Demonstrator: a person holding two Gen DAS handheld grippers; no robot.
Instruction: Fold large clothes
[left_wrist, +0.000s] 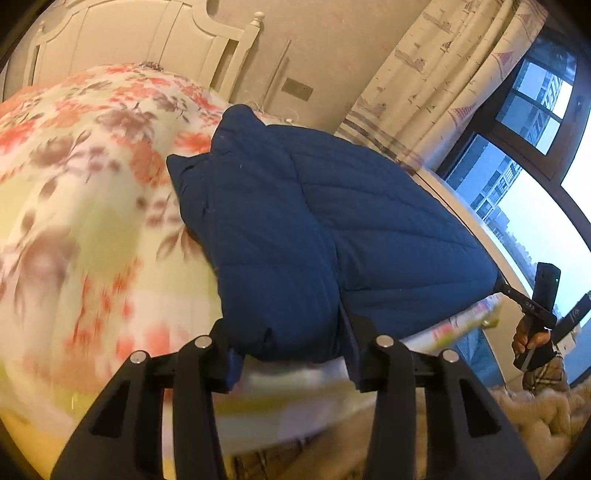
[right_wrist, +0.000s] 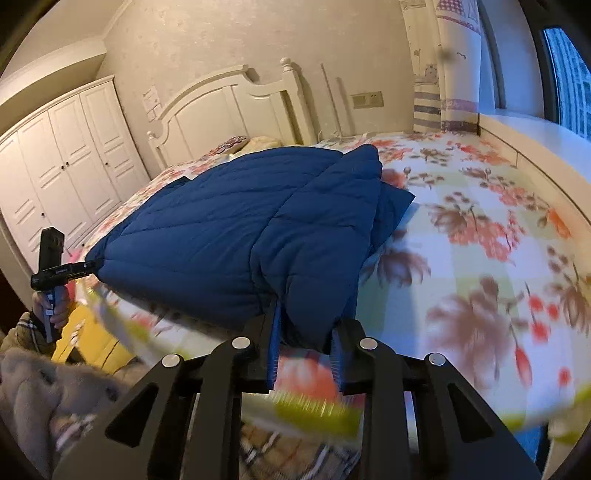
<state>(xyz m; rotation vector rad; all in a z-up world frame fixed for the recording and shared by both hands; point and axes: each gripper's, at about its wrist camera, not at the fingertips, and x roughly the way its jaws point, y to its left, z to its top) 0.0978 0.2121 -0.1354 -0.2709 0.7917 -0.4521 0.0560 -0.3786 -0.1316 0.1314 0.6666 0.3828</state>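
A navy quilted jacket (left_wrist: 314, 229) lies on the floral bed, with both sleeves folded in over its body. My left gripper (left_wrist: 291, 354) is shut on the jacket's near hem, with thick padded fabric bulging between its fingers. The same jacket fills the middle of the right wrist view (right_wrist: 236, 236). My right gripper (right_wrist: 306, 343) is shut on the other near corner of the hem. Each gripper shows in the other's view: the right gripper (left_wrist: 498, 286) at the jacket's right corner, the left gripper (right_wrist: 94, 264) at its left corner.
The floral bedspread (right_wrist: 480, 236) covers the bed, with a white headboard (right_wrist: 229, 107) behind. White wardrobes (right_wrist: 59, 162) stand at left, and a curtain (left_wrist: 424, 85) and window (left_wrist: 535, 177) at right. A beige fleecy garment (right_wrist: 33, 387) sits near the bed's foot.
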